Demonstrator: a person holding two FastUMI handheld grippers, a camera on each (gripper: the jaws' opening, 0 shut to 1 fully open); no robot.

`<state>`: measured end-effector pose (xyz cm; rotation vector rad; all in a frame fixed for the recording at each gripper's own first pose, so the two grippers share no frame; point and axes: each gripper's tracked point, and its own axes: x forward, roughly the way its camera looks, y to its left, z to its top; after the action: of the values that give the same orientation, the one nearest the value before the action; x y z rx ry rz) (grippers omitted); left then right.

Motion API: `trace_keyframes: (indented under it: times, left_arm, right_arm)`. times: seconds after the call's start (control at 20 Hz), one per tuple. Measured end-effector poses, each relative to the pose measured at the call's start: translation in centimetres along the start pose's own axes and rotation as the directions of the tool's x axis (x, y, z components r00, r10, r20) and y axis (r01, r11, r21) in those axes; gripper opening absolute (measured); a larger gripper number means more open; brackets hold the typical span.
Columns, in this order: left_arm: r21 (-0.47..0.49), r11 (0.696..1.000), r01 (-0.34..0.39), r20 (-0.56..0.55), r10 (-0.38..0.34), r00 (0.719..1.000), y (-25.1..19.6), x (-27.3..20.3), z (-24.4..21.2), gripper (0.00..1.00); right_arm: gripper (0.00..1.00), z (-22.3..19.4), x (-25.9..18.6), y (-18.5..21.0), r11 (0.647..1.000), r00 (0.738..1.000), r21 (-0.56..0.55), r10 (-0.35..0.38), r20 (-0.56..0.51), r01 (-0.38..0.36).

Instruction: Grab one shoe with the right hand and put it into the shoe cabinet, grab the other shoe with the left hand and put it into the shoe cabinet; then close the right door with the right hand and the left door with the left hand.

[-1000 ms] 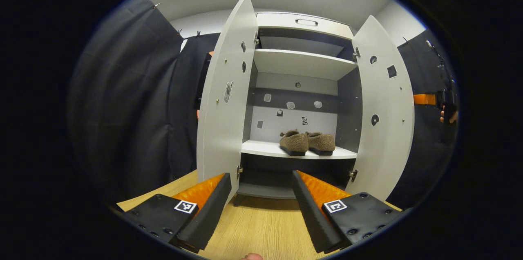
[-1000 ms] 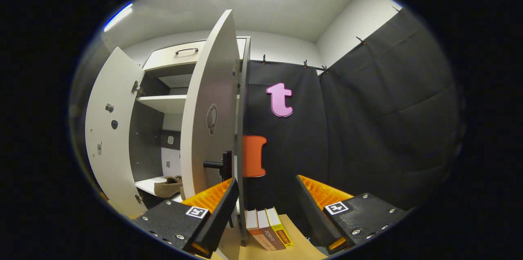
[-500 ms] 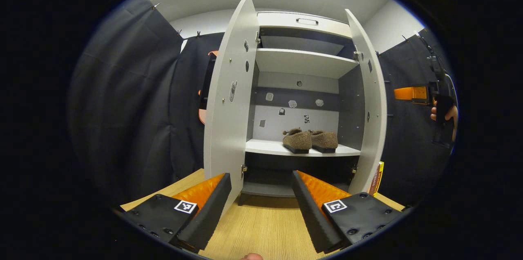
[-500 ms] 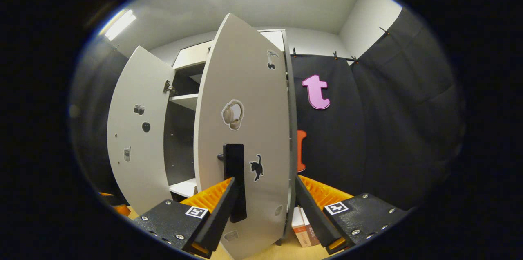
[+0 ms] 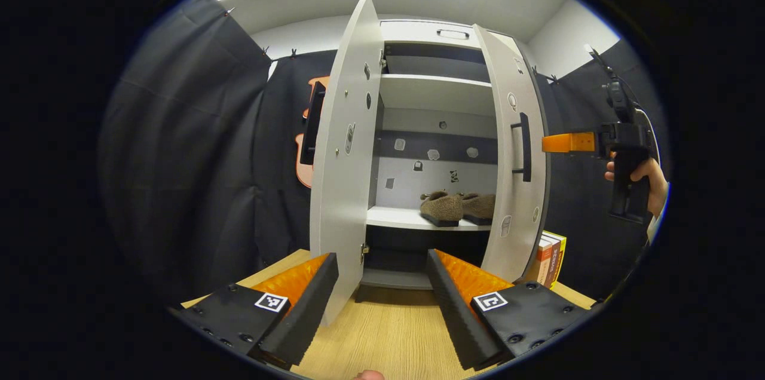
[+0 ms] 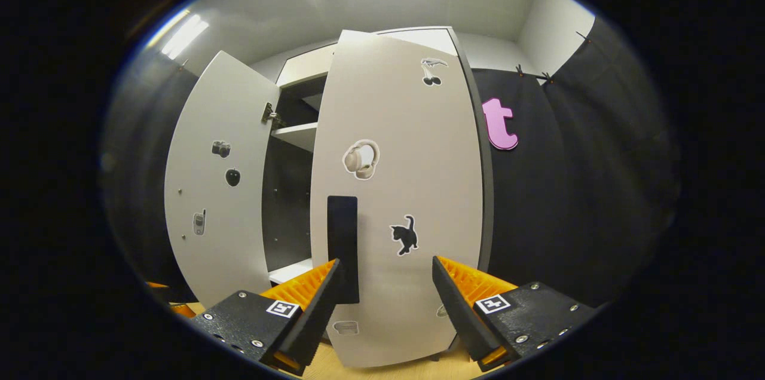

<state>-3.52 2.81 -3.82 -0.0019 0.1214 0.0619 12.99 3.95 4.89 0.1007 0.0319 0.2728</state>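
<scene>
I am holding my right tool [image 6: 385,284] released, fingers spread against the outside of the right door [image 6: 400,189] beside its black handle [image 6: 343,248], because I am pushing the door, now half-closed, not gripping it. My left tool [image 5: 382,284] is also hanging released over the wooden surface [image 5: 382,332], facing the wide-open left door [image 5: 343,153], ready for its turn. Both brown shoes [image 5: 457,208] are sitting side by side on the cabinet's lower shelf [image 5: 397,218].
</scene>
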Motion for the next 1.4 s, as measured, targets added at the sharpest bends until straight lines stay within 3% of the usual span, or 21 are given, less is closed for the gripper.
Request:
trace_keyframes:
  times: [0.95, 1.4]
  left_arm:
    - [0.021, 0.999, -0.025, 0.02, 0.024, 1.0, 1.9, 0.7, 0.6, 0.97]
    - [-0.015, 0.999, -0.036, 0.019, 0.037, 0.999, 3.8, 1.4, 0.8, 0.96]
  right_arm:
    - [0.92, -2.3, 7.4, 1.6, 0.997, 0.997, -0.039, -0.069, -0.033, 0.068]
    - [0.91, -2.7, 8.4, 1.9, 0.995, 0.995, -0.043, -0.087, -0.042, 0.085]
